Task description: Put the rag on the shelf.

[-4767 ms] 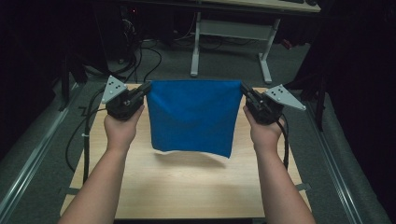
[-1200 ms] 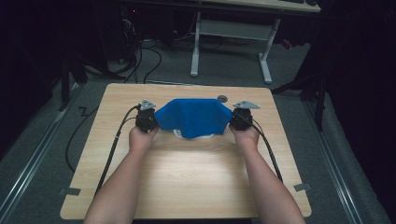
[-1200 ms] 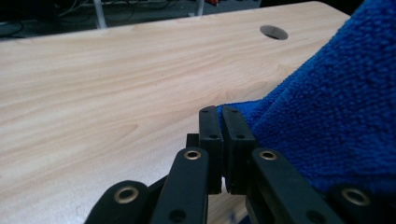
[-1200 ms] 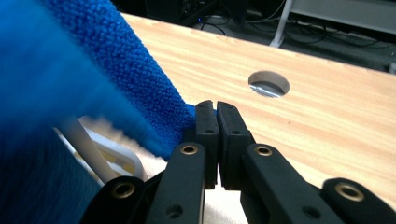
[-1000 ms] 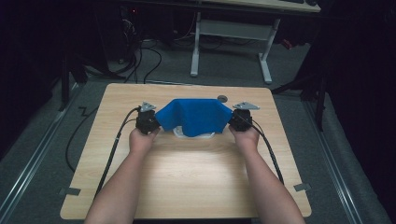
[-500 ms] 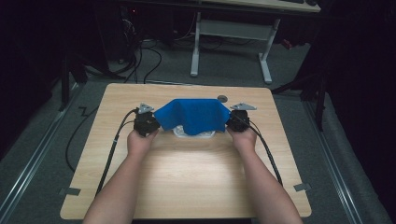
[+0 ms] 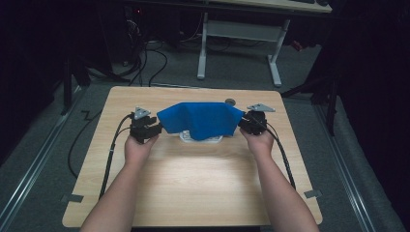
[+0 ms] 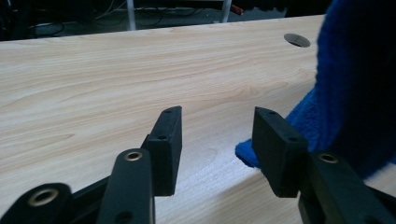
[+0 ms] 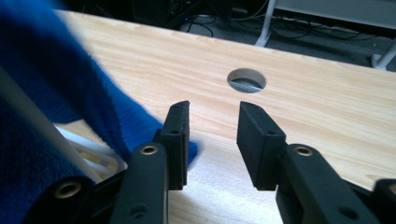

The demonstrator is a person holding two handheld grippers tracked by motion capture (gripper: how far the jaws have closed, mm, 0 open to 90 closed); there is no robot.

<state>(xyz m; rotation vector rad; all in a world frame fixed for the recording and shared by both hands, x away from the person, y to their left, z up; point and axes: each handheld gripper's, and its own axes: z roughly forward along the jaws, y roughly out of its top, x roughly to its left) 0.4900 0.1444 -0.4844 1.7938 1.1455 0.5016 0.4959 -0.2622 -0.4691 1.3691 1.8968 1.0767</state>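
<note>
At the far middle of the wooden table (image 7: 193, 179), a blue cloth (image 7: 200, 118) lies draped over a mostly hidden white rack (image 7: 202, 138), long axis left to right. The left gripper (image 7: 147, 126) and right gripper (image 7: 249, 123) flank it, jaws parted, empty. No writing is legible.

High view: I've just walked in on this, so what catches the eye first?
A blue cloth draped over a white object at the wooden table's far middle. The left gripper and right gripper flank it, fingers open, with a cloth corner lying beside each.
</note>
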